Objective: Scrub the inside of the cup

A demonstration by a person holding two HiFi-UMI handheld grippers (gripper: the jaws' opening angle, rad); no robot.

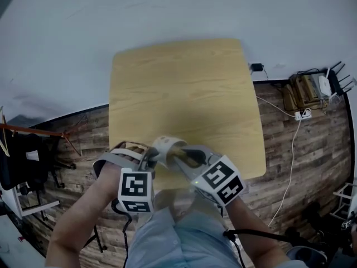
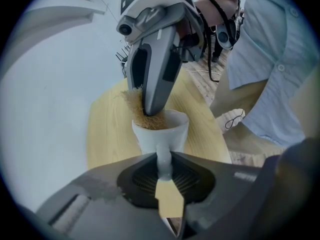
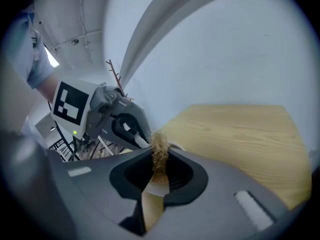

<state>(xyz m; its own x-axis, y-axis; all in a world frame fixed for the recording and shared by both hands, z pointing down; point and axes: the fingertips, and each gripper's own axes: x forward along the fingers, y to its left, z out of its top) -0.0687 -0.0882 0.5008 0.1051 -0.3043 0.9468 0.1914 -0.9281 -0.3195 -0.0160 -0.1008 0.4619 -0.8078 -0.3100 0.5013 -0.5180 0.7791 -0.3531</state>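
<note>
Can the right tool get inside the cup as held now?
Likely yes: the right tool holds the scrubber inside the open cup; the left tool grips only the handle, leaving the rim clear.

counter (image 1: pixel 184 88): light wood top, squarish, rounded corners. floor (image 1: pixel 312 155): dark wood planks, seen on the left and right of the counter. pale wall (image 1: pixel 167 10) beyond the counter's far edge. right side, at the wall's foot: small black plug (image 1: pixel 256 67); wooden crate (image 1: pixel 301 92); white router (image 1: pixel 325 84) at the crate's right end. white power strip (image 1: pixel 303 114) just near of the crate, with a white cable (image 1: pixel 291 172) running from it toward the near side. left side: rack (image 1: pixel 33 132) with dark clothes (image 1: pixel 19 161).
</note>
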